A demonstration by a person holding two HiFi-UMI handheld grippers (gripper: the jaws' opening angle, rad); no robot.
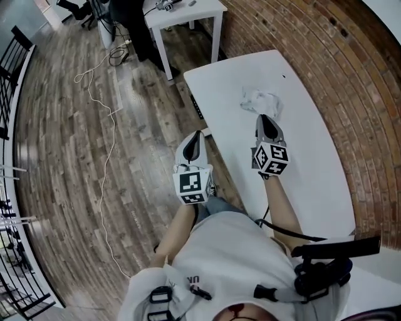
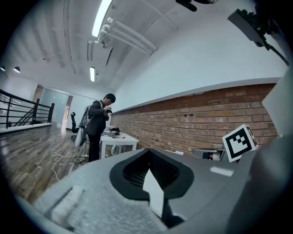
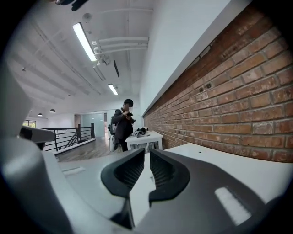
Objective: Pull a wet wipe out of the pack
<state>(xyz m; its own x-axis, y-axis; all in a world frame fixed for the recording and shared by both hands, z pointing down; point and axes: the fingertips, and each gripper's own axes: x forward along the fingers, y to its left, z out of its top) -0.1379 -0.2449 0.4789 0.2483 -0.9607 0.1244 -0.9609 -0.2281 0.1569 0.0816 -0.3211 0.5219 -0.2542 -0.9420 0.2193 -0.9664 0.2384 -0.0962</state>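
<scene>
A crumpled white wipe lies on the long white table; no pack shows in any view. My right gripper hovers over the table just short of the wipe and points at it. In the right gripper view its jaws stand a narrow slit apart with only the table top showing between them. My left gripper hangs off the table's left edge, above the wooden floor. In the left gripper view its tips meet, and nothing is seen gripped.
A brick wall runs along the table's far side. A smaller white table stands beyond, with a person beside it. Cables trail over the wooden floor and a black railing lines the left.
</scene>
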